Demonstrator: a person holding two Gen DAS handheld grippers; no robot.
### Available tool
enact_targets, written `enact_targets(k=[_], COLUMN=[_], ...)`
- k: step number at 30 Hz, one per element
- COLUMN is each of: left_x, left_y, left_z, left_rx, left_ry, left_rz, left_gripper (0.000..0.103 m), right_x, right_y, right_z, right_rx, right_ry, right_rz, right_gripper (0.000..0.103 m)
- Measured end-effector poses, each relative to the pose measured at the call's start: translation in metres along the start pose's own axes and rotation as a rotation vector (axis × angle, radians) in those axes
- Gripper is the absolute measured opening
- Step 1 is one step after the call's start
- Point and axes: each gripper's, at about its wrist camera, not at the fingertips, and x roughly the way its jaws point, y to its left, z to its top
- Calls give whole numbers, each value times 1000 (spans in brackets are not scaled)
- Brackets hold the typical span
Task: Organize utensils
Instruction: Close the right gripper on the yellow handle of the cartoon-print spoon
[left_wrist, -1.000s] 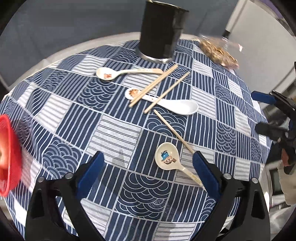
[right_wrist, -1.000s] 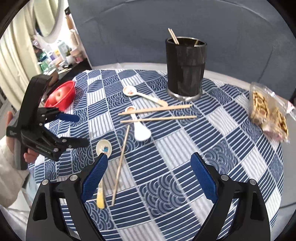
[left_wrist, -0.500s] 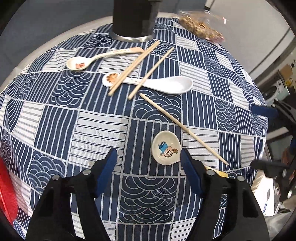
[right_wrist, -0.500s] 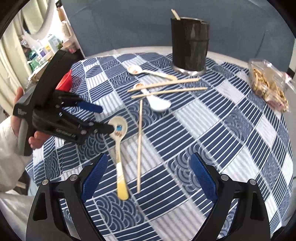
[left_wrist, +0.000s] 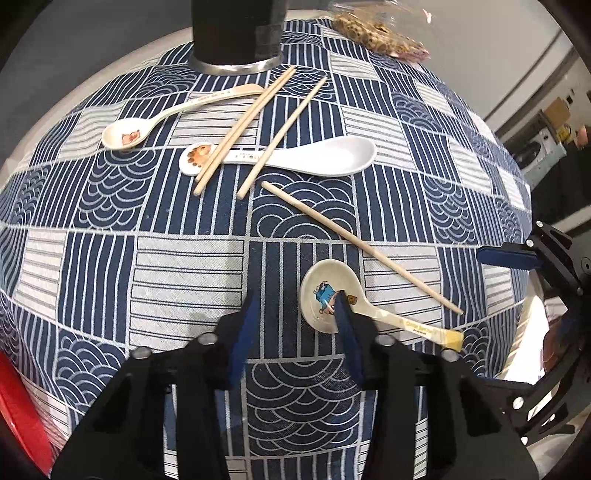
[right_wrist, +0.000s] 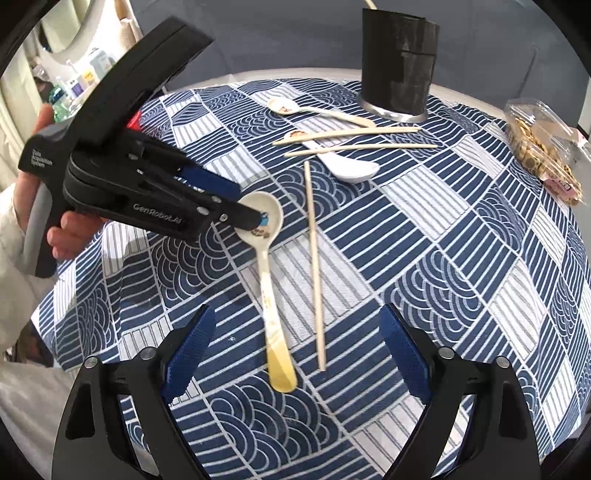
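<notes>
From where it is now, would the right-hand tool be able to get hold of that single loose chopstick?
Probably yes. The loose chopstick lies alone on the cloth, its near end ahead of the right tool, whose jaws stand open. The cartoon spoon beside it might get nudged.

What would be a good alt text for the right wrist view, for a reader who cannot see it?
The left gripper, held in a hand, has just been closing with a fingertip in the bowl of a cartoon spoon on a blue patterned tablecloth. The right gripper hangs open above the spoon's yellow handle and a loose chopstick. Behind lie more spoons, chopsticks and a black holder.
</notes>
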Motion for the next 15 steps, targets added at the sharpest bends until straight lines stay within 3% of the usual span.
enact_targets(k=[1,2,4,10,11,14,15], left_x=[1,1,0,-7,-9,-19,-21], left_y=[-2,-1,-3,-3,-3,-1,-1], left_z=[1,1,1,-3,-4,-7,-7], left_rx=[16,21,42,63,63,62,63], left_ry=[11,16,9,2,-1,-26,-32], left_rz=[-1,-12,-9,-18,-20,-28,-28], left_gripper=[19,12,10,9,8,8,8], right_x=[2,4,9,25,30,31,32], right_y=[2,4,10,25,26,29,28], right_z=[0,0,0,0,0,1,2], right_rx=[-5,-10,-24,-76,-83,-106,-103], right_ry=[6,10,18,49,65,52,53], right_rz=[-1,0,-1,-23,-22,-21,-6], right_gripper=[77,74,63,44,33,25,15])
